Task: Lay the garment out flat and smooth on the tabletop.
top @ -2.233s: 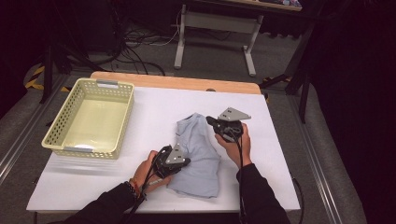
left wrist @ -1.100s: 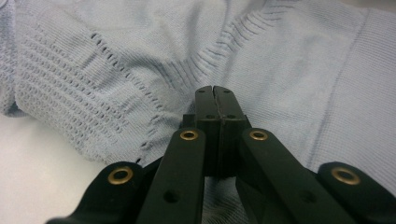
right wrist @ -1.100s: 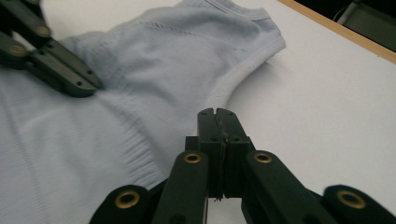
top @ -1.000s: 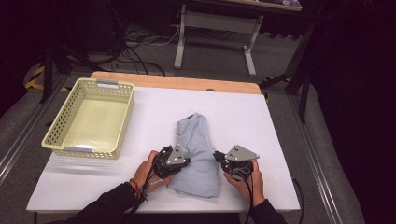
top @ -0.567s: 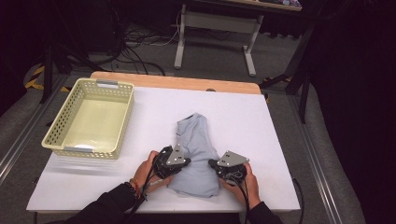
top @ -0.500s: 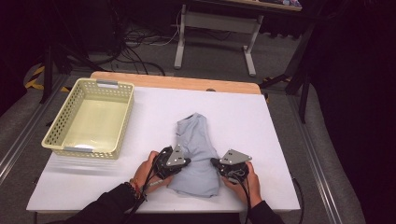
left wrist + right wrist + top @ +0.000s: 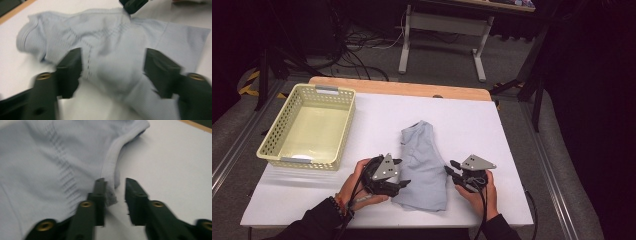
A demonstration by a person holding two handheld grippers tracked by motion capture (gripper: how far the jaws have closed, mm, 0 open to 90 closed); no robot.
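Pale blue garment (image 7: 424, 165) flat on white tabletop (image 7: 492, 135), near the front edge, roughly centred, long axis running front to back. Narrower collar end toward the far side, wider hem end toward the person.

Left gripper (image 7: 399, 175) at the garment's left edge, near the front. Jaws have just been opening; now spread wide. In left gripper view (image 7: 112, 72), cloth lies between and beyond the two black jaws, bunched slightly in the middle, pads clear of it on both sides. No grip. View blurred.

Right gripper (image 7: 451, 172) at the garment's right edge, opposite the left one. Jaws have just been opening; now parted by a narrow gap. In right gripper view (image 7: 115, 192), banded hem edge of the garment sits just at the inner face of the left-hand jaw, with a small frayed corner in the gap; other jaw stands apart over bare tabletop. Pads not pressed together on cloth. No grip.

Tip of the right gripper also visible at the top of left gripper view, at the garment's far edge.

Yellow basket (image 7: 277, 150) on the tabletop's left side, well apart from garment.
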